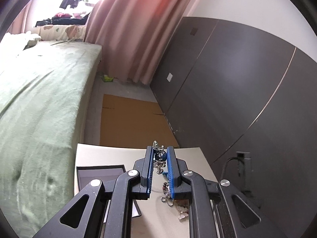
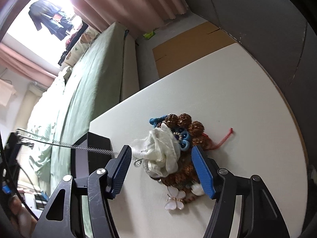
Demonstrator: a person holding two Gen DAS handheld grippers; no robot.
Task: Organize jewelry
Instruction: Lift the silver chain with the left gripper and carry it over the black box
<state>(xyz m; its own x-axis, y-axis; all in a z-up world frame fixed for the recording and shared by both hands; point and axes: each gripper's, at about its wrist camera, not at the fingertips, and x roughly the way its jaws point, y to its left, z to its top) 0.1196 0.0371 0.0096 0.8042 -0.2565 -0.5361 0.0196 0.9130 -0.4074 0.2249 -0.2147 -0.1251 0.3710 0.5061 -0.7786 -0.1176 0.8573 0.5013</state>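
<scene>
We note the jewelry pile [image 2: 174,154] lying in a heap on the white tabletop [image 2: 237,91]: brown beaded strands, a cream fabric flower [image 2: 162,154], blue beads, a pink butterfly charm [image 2: 176,199] at its near edge and a red cord [image 2: 225,136] trailing off to one side. The right tongs [image 2: 161,170] stand half open astride the pile, one blue pad on each side; whether the pads touch it we cannot tell. A silver chain [image 2: 65,143] runs taut from the heap, past the right tongs' one pad, to the left tongs at the frame edge.

In the left wrist view, the left tongs [image 1: 160,158] are nearly closed on a dark blue charm [image 1: 160,156] with chain links; more chain and beads dangle below toward the tabletop [image 1: 111,154].

An open black box [image 1: 99,173] sits on the tabletop just beside the left tongs. Beyond the tabletop lie a cardboard sheet [image 1: 130,119] on the floor, a bed with a green cover [image 1: 43,91], pink curtains [image 1: 134,29] and a dark wall panel [image 1: 227,75] close along the tabletop's edge.
</scene>
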